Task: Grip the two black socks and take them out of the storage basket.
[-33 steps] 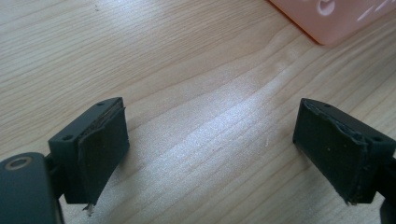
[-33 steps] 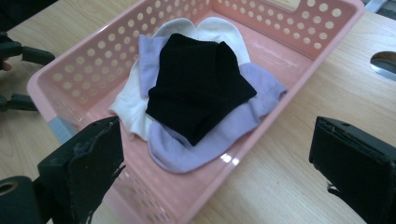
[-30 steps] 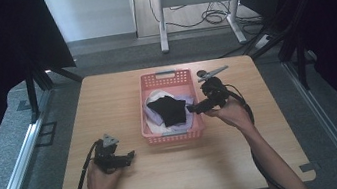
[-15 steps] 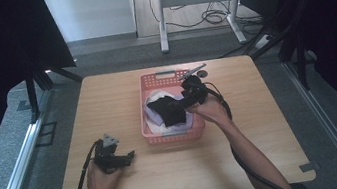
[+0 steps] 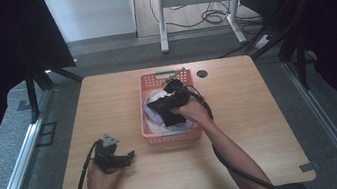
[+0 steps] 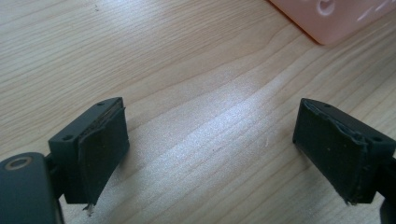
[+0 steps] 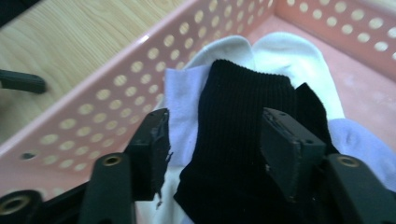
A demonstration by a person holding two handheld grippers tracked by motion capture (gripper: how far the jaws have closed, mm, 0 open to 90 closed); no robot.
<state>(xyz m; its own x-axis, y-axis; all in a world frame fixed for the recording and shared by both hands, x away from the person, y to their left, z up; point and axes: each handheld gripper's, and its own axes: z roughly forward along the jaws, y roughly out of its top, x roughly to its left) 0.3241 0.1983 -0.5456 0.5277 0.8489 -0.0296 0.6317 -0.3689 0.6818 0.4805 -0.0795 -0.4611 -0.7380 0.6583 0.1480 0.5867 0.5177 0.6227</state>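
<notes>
While black sock (image 7: 243, 135) sits between jaws of right gripper (image 7: 212, 144), not yet pinched, jaws part-open, closure risks snagging white sock (image 7: 275, 58) beneath; lilac cloth (image 7: 182, 98) beside left jaw. Pink basket (image 7: 93, 112) wall close left: collision risk. Right hand (image 5: 193, 112) reaches over basket, gripper angled down. Left gripper (image 6: 212, 154) wide open, resting low over table (image 6: 187, 70).

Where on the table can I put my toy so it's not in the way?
The wooden table is bare right of the pink basket, and left of it above the left gripper. The basket is crowded: a black sock, white socks and the right gripper fill it.
</notes>
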